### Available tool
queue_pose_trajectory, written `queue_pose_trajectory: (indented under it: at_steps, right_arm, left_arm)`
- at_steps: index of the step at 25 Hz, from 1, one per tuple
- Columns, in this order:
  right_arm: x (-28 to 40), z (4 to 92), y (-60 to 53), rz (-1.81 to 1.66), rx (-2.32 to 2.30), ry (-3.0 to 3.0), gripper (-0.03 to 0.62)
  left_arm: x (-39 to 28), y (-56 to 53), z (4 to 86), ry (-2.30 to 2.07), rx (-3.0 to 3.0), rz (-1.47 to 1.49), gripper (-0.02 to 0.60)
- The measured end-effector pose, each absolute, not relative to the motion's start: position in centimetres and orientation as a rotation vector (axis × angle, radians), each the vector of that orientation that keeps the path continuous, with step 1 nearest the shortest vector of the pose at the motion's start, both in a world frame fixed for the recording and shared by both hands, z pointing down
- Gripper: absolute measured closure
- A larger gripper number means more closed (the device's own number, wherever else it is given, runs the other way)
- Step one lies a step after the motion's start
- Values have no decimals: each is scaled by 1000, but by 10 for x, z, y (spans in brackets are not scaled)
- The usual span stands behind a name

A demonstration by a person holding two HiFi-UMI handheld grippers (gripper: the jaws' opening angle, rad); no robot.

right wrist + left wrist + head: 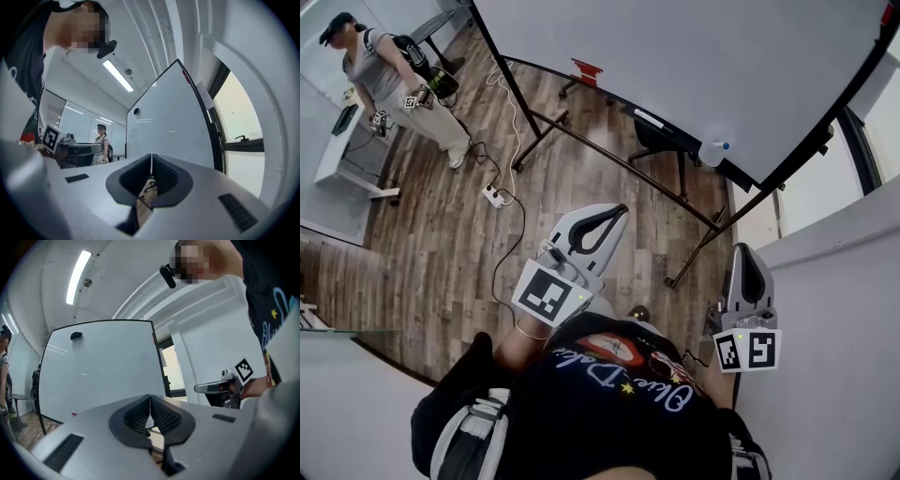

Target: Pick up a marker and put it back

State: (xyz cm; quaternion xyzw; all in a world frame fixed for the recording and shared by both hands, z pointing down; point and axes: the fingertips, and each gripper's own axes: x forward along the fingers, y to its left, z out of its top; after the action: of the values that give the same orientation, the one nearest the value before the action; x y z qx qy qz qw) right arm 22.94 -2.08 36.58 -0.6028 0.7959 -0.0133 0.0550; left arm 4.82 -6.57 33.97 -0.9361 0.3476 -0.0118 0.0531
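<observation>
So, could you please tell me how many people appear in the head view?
2: the person wearing the camera, bottom centre, and a second person standing at top left. Others may be out of frame.

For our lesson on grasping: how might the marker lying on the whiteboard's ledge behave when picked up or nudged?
The marker looks small and slim, so probably light and stiff. Lying lengthwise on the narrow ledge below the whiteboard, it may roll or slide off if nudged. It is too small here to judge its surface.
</observation>
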Motion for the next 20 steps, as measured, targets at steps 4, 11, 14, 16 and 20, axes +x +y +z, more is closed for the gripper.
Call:
queue_pose_trajectory:
  at_steps: [4, 11, 14, 16, 20]
  right_arm:
    - [228, 364, -30, -28, -1817, 2434, 592]
    - [232, 364, -54, -22, -1834, 2441, 591]
    - [235, 365, -69, -12, -1839, 2438, 591]
    - [236, 364, -79, -3, -1842, 2439, 591]
    - [240, 364, -100, -3, -1857, 2432, 591]
  left_arm:
    - [46, -71, 340, 1073, -2843, -28, 578]
    - [57, -96, 342, 1035, -2857, -14, 578]
    - [63, -111, 342, 1010, -2858, -1, 578]
    - [67, -121, 341, 994, -2854, 6, 578]
    - [75, -140, 341, 957, -2853, 14, 578]
